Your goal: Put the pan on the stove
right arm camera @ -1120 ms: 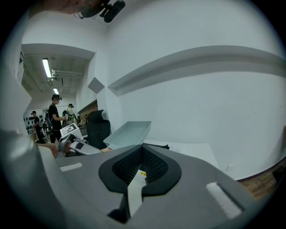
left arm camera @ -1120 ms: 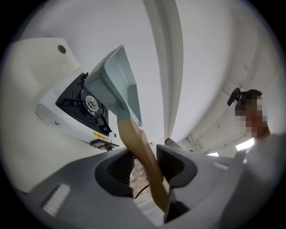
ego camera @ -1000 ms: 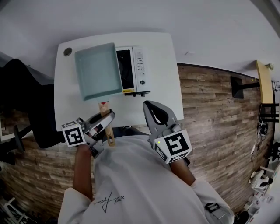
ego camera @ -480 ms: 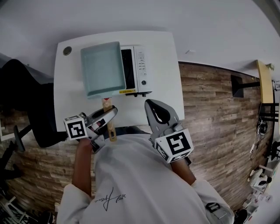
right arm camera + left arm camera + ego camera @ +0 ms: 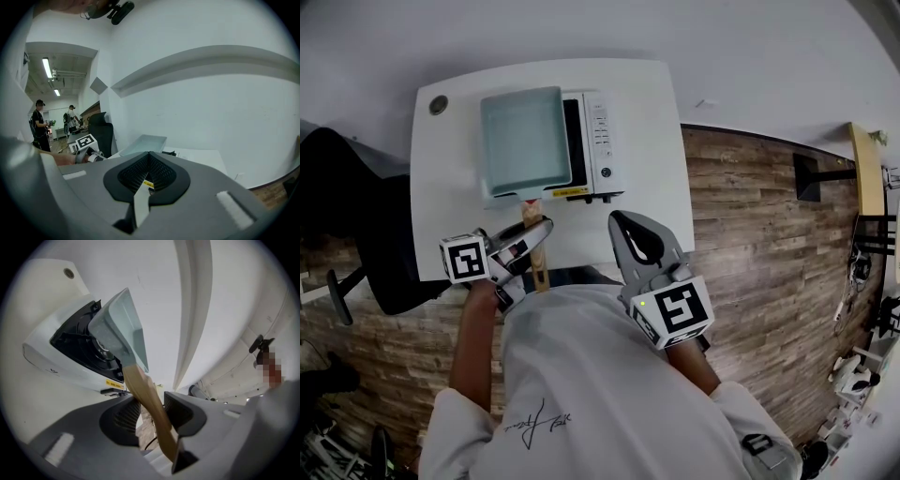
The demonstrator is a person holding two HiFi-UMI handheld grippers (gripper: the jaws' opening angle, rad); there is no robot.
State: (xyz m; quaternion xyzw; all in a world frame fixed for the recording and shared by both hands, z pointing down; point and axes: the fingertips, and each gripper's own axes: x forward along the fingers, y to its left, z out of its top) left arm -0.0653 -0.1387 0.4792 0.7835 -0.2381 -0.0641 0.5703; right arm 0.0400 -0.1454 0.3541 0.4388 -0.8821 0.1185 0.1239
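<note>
Left gripper (image 5: pixel 523 251) clamps the wooden handle (image 5: pixel 143 390) of the pan (image 5: pixel 523 141); right gripper (image 5: pixel 628 230) is closed, empty. The pan is further right over the stove (image 5: pixel 598 141) than a second ago.

Pan over stove, L gripper on its handle.
Pale-green square pan (image 5: pixel 525 141) lies just ahead of L gripper (image 5: pixel 534 234), covering much of the white stove (image 5: pixel 598 141); contact unclear. Wooden handle (image 5: pixel 538 270) runs back thru its jaws. R gripper (image 5: pixel 623 225) is beside it to the right, jaws together, over white table (image 5: pixel 652 206).
</note>
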